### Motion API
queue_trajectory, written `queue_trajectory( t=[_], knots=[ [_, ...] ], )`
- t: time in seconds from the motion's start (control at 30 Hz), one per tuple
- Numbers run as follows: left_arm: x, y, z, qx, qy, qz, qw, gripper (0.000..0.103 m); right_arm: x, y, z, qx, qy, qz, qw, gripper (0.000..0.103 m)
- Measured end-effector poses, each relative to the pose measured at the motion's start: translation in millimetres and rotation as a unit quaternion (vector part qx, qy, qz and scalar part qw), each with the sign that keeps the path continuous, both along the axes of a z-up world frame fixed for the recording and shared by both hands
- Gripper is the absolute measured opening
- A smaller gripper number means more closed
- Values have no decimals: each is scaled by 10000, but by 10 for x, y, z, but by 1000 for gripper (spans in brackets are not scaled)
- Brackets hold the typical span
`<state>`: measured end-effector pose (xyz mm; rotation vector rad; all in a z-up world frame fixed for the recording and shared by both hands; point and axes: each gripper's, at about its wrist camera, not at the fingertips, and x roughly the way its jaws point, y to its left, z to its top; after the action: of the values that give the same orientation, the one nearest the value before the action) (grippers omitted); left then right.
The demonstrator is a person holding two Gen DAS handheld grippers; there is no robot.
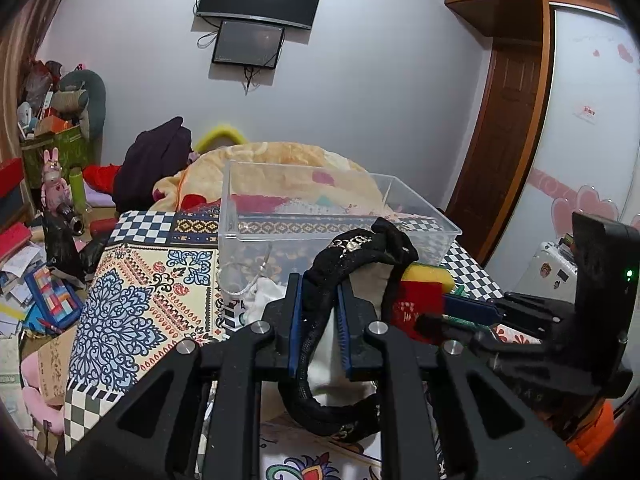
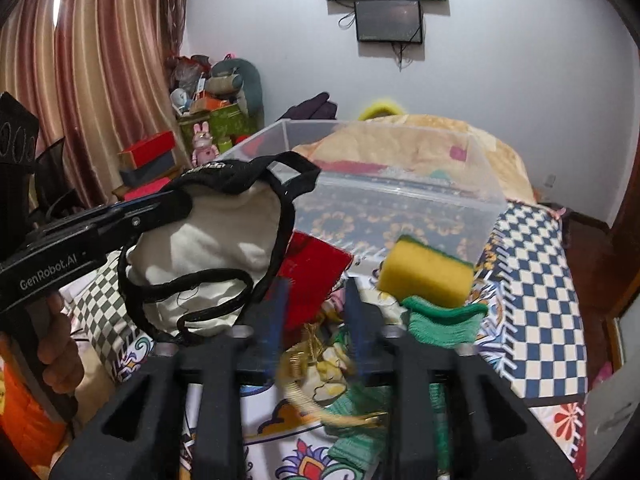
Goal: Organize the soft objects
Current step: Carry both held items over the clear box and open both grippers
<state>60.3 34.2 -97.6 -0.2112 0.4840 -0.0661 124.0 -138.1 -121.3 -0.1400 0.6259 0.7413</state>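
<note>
My left gripper (image 1: 319, 300) is shut on the black strap of a white cloth bag (image 1: 362, 292) and holds it up in front of a clear plastic box (image 1: 256, 216). The bag also shows in the right wrist view (image 2: 208, 236), hanging from the left gripper (image 2: 176, 204). My right gripper (image 2: 316, 312) is open and empty, low over a red pouch (image 2: 312, 276). It also shows in the left wrist view (image 1: 452, 312). A yellow sponge (image 2: 428, 272) and a green cloth (image 2: 440, 320) lie to its right.
The clear box (image 2: 400, 200) stands on a patterned cloth (image 1: 132, 300) over the bed. A gold tassel (image 2: 304, 372) lies under the right gripper. A heaped blanket (image 1: 280, 160) is behind the box. Clutter lies on the floor at the left (image 1: 36, 288).
</note>
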Motion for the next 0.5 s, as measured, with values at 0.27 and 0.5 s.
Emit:
queue_trajectory(
  t=[0.27, 0.5],
  knots=[
    [-11, -19, -4, -2, 9, 4, 10000, 15, -45, 84, -57, -9, 63, 275, 9996, 44],
    [-52, -45, 71, 4, -84, 11, 10000, 15, -75, 140, -38, 24, -47, 241, 9997, 11]
  ],
)
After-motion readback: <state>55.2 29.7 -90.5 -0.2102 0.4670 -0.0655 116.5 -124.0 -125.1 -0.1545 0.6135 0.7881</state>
